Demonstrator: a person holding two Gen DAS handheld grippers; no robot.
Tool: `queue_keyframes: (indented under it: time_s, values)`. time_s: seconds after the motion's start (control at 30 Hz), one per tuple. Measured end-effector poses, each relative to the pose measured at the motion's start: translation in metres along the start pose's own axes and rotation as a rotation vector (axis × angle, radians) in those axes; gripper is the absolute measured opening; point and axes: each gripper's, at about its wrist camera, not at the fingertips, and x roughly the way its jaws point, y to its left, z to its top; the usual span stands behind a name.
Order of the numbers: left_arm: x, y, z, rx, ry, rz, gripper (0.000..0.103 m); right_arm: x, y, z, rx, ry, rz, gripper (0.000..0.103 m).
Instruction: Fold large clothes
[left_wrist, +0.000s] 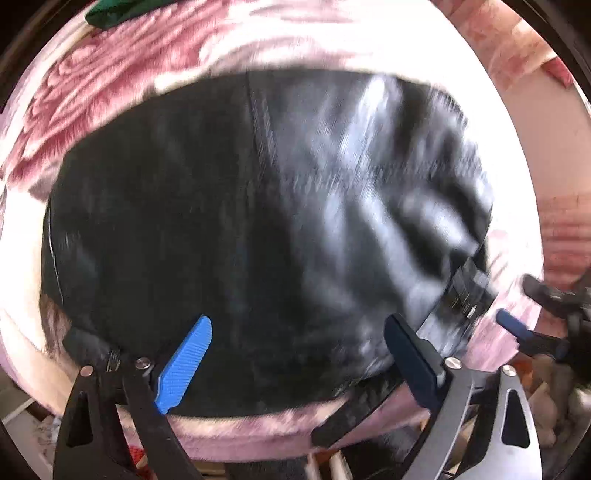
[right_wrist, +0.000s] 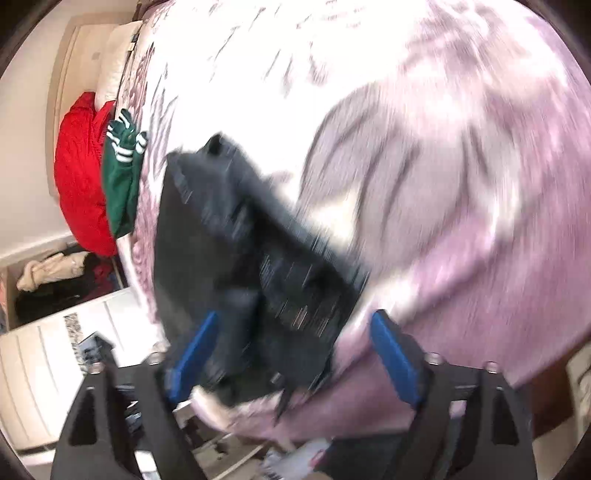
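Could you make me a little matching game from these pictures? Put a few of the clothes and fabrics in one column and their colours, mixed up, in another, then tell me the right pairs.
Things:
1. garment spread on the bed
2. blanket
3. bundle by the wall
4. striped-cuff garment

Colours:
A. green
B. pink floral
C. black
D. red

Pairs: 1-C, 2-B, 3-D, 4-A
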Motion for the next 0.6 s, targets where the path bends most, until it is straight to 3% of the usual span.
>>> queue_keyframes:
  time_s: [0.07,0.13,0.17,0.2,0.27,0.37,0.43,0.53,0.57,0.6]
  values:
    - [-0.014,0.0,0.011,-0.005,-0.077,-0.016,0.094,0.014,-0.016,0.016,-0.007,0.022,0.066,0.09]
    - [-0.018,-0.001,0.027,0.014,-0.124,0.018,0.092,0.032,-0.021,0.033,-0.007,0.062,0.149,0.095]
    - [-0.018,0.0,0.037,0.017,-0.145,0.031,0.075,0.043,-0.017,0.035,-0.012,0.076,0.188,0.099]
    - [-0.016,0.003,0.041,0.016,-0.16,0.035,0.044,0.05,-0.012,0.041,-0.035,0.094,0.238,0.099]
    - [-0.001,0.014,0.055,0.004,-0.144,0.066,0.016,0.065,0.002,0.049,-0.077,0.132,0.304,0.099]
    - [0.025,0.029,0.068,-0.017,-0.094,0.048,0.014,0.089,0.028,0.059,-0.097,0.191,0.401,0.099]
    - [0.034,0.031,0.069,-0.014,-0.085,0.032,0.014,0.108,0.038,0.067,-0.078,0.224,0.406,0.099]
    - [0.044,0.033,0.07,-0.021,-0.077,0.018,0.014,0.126,0.057,0.074,-0.051,0.215,0.481,0.096]
    - [0.046,0.036,0.071,-0.035,-0.069,0.007,0.014,0.124,0.057,0.072,-0.038,0.221,0.496,0.087]
    - [0.037,0.039,0.058,-0.048,-0.063,-0.002,0.014,0.126,0.063,0.072,-0.037,0.221,0.482,0.063]
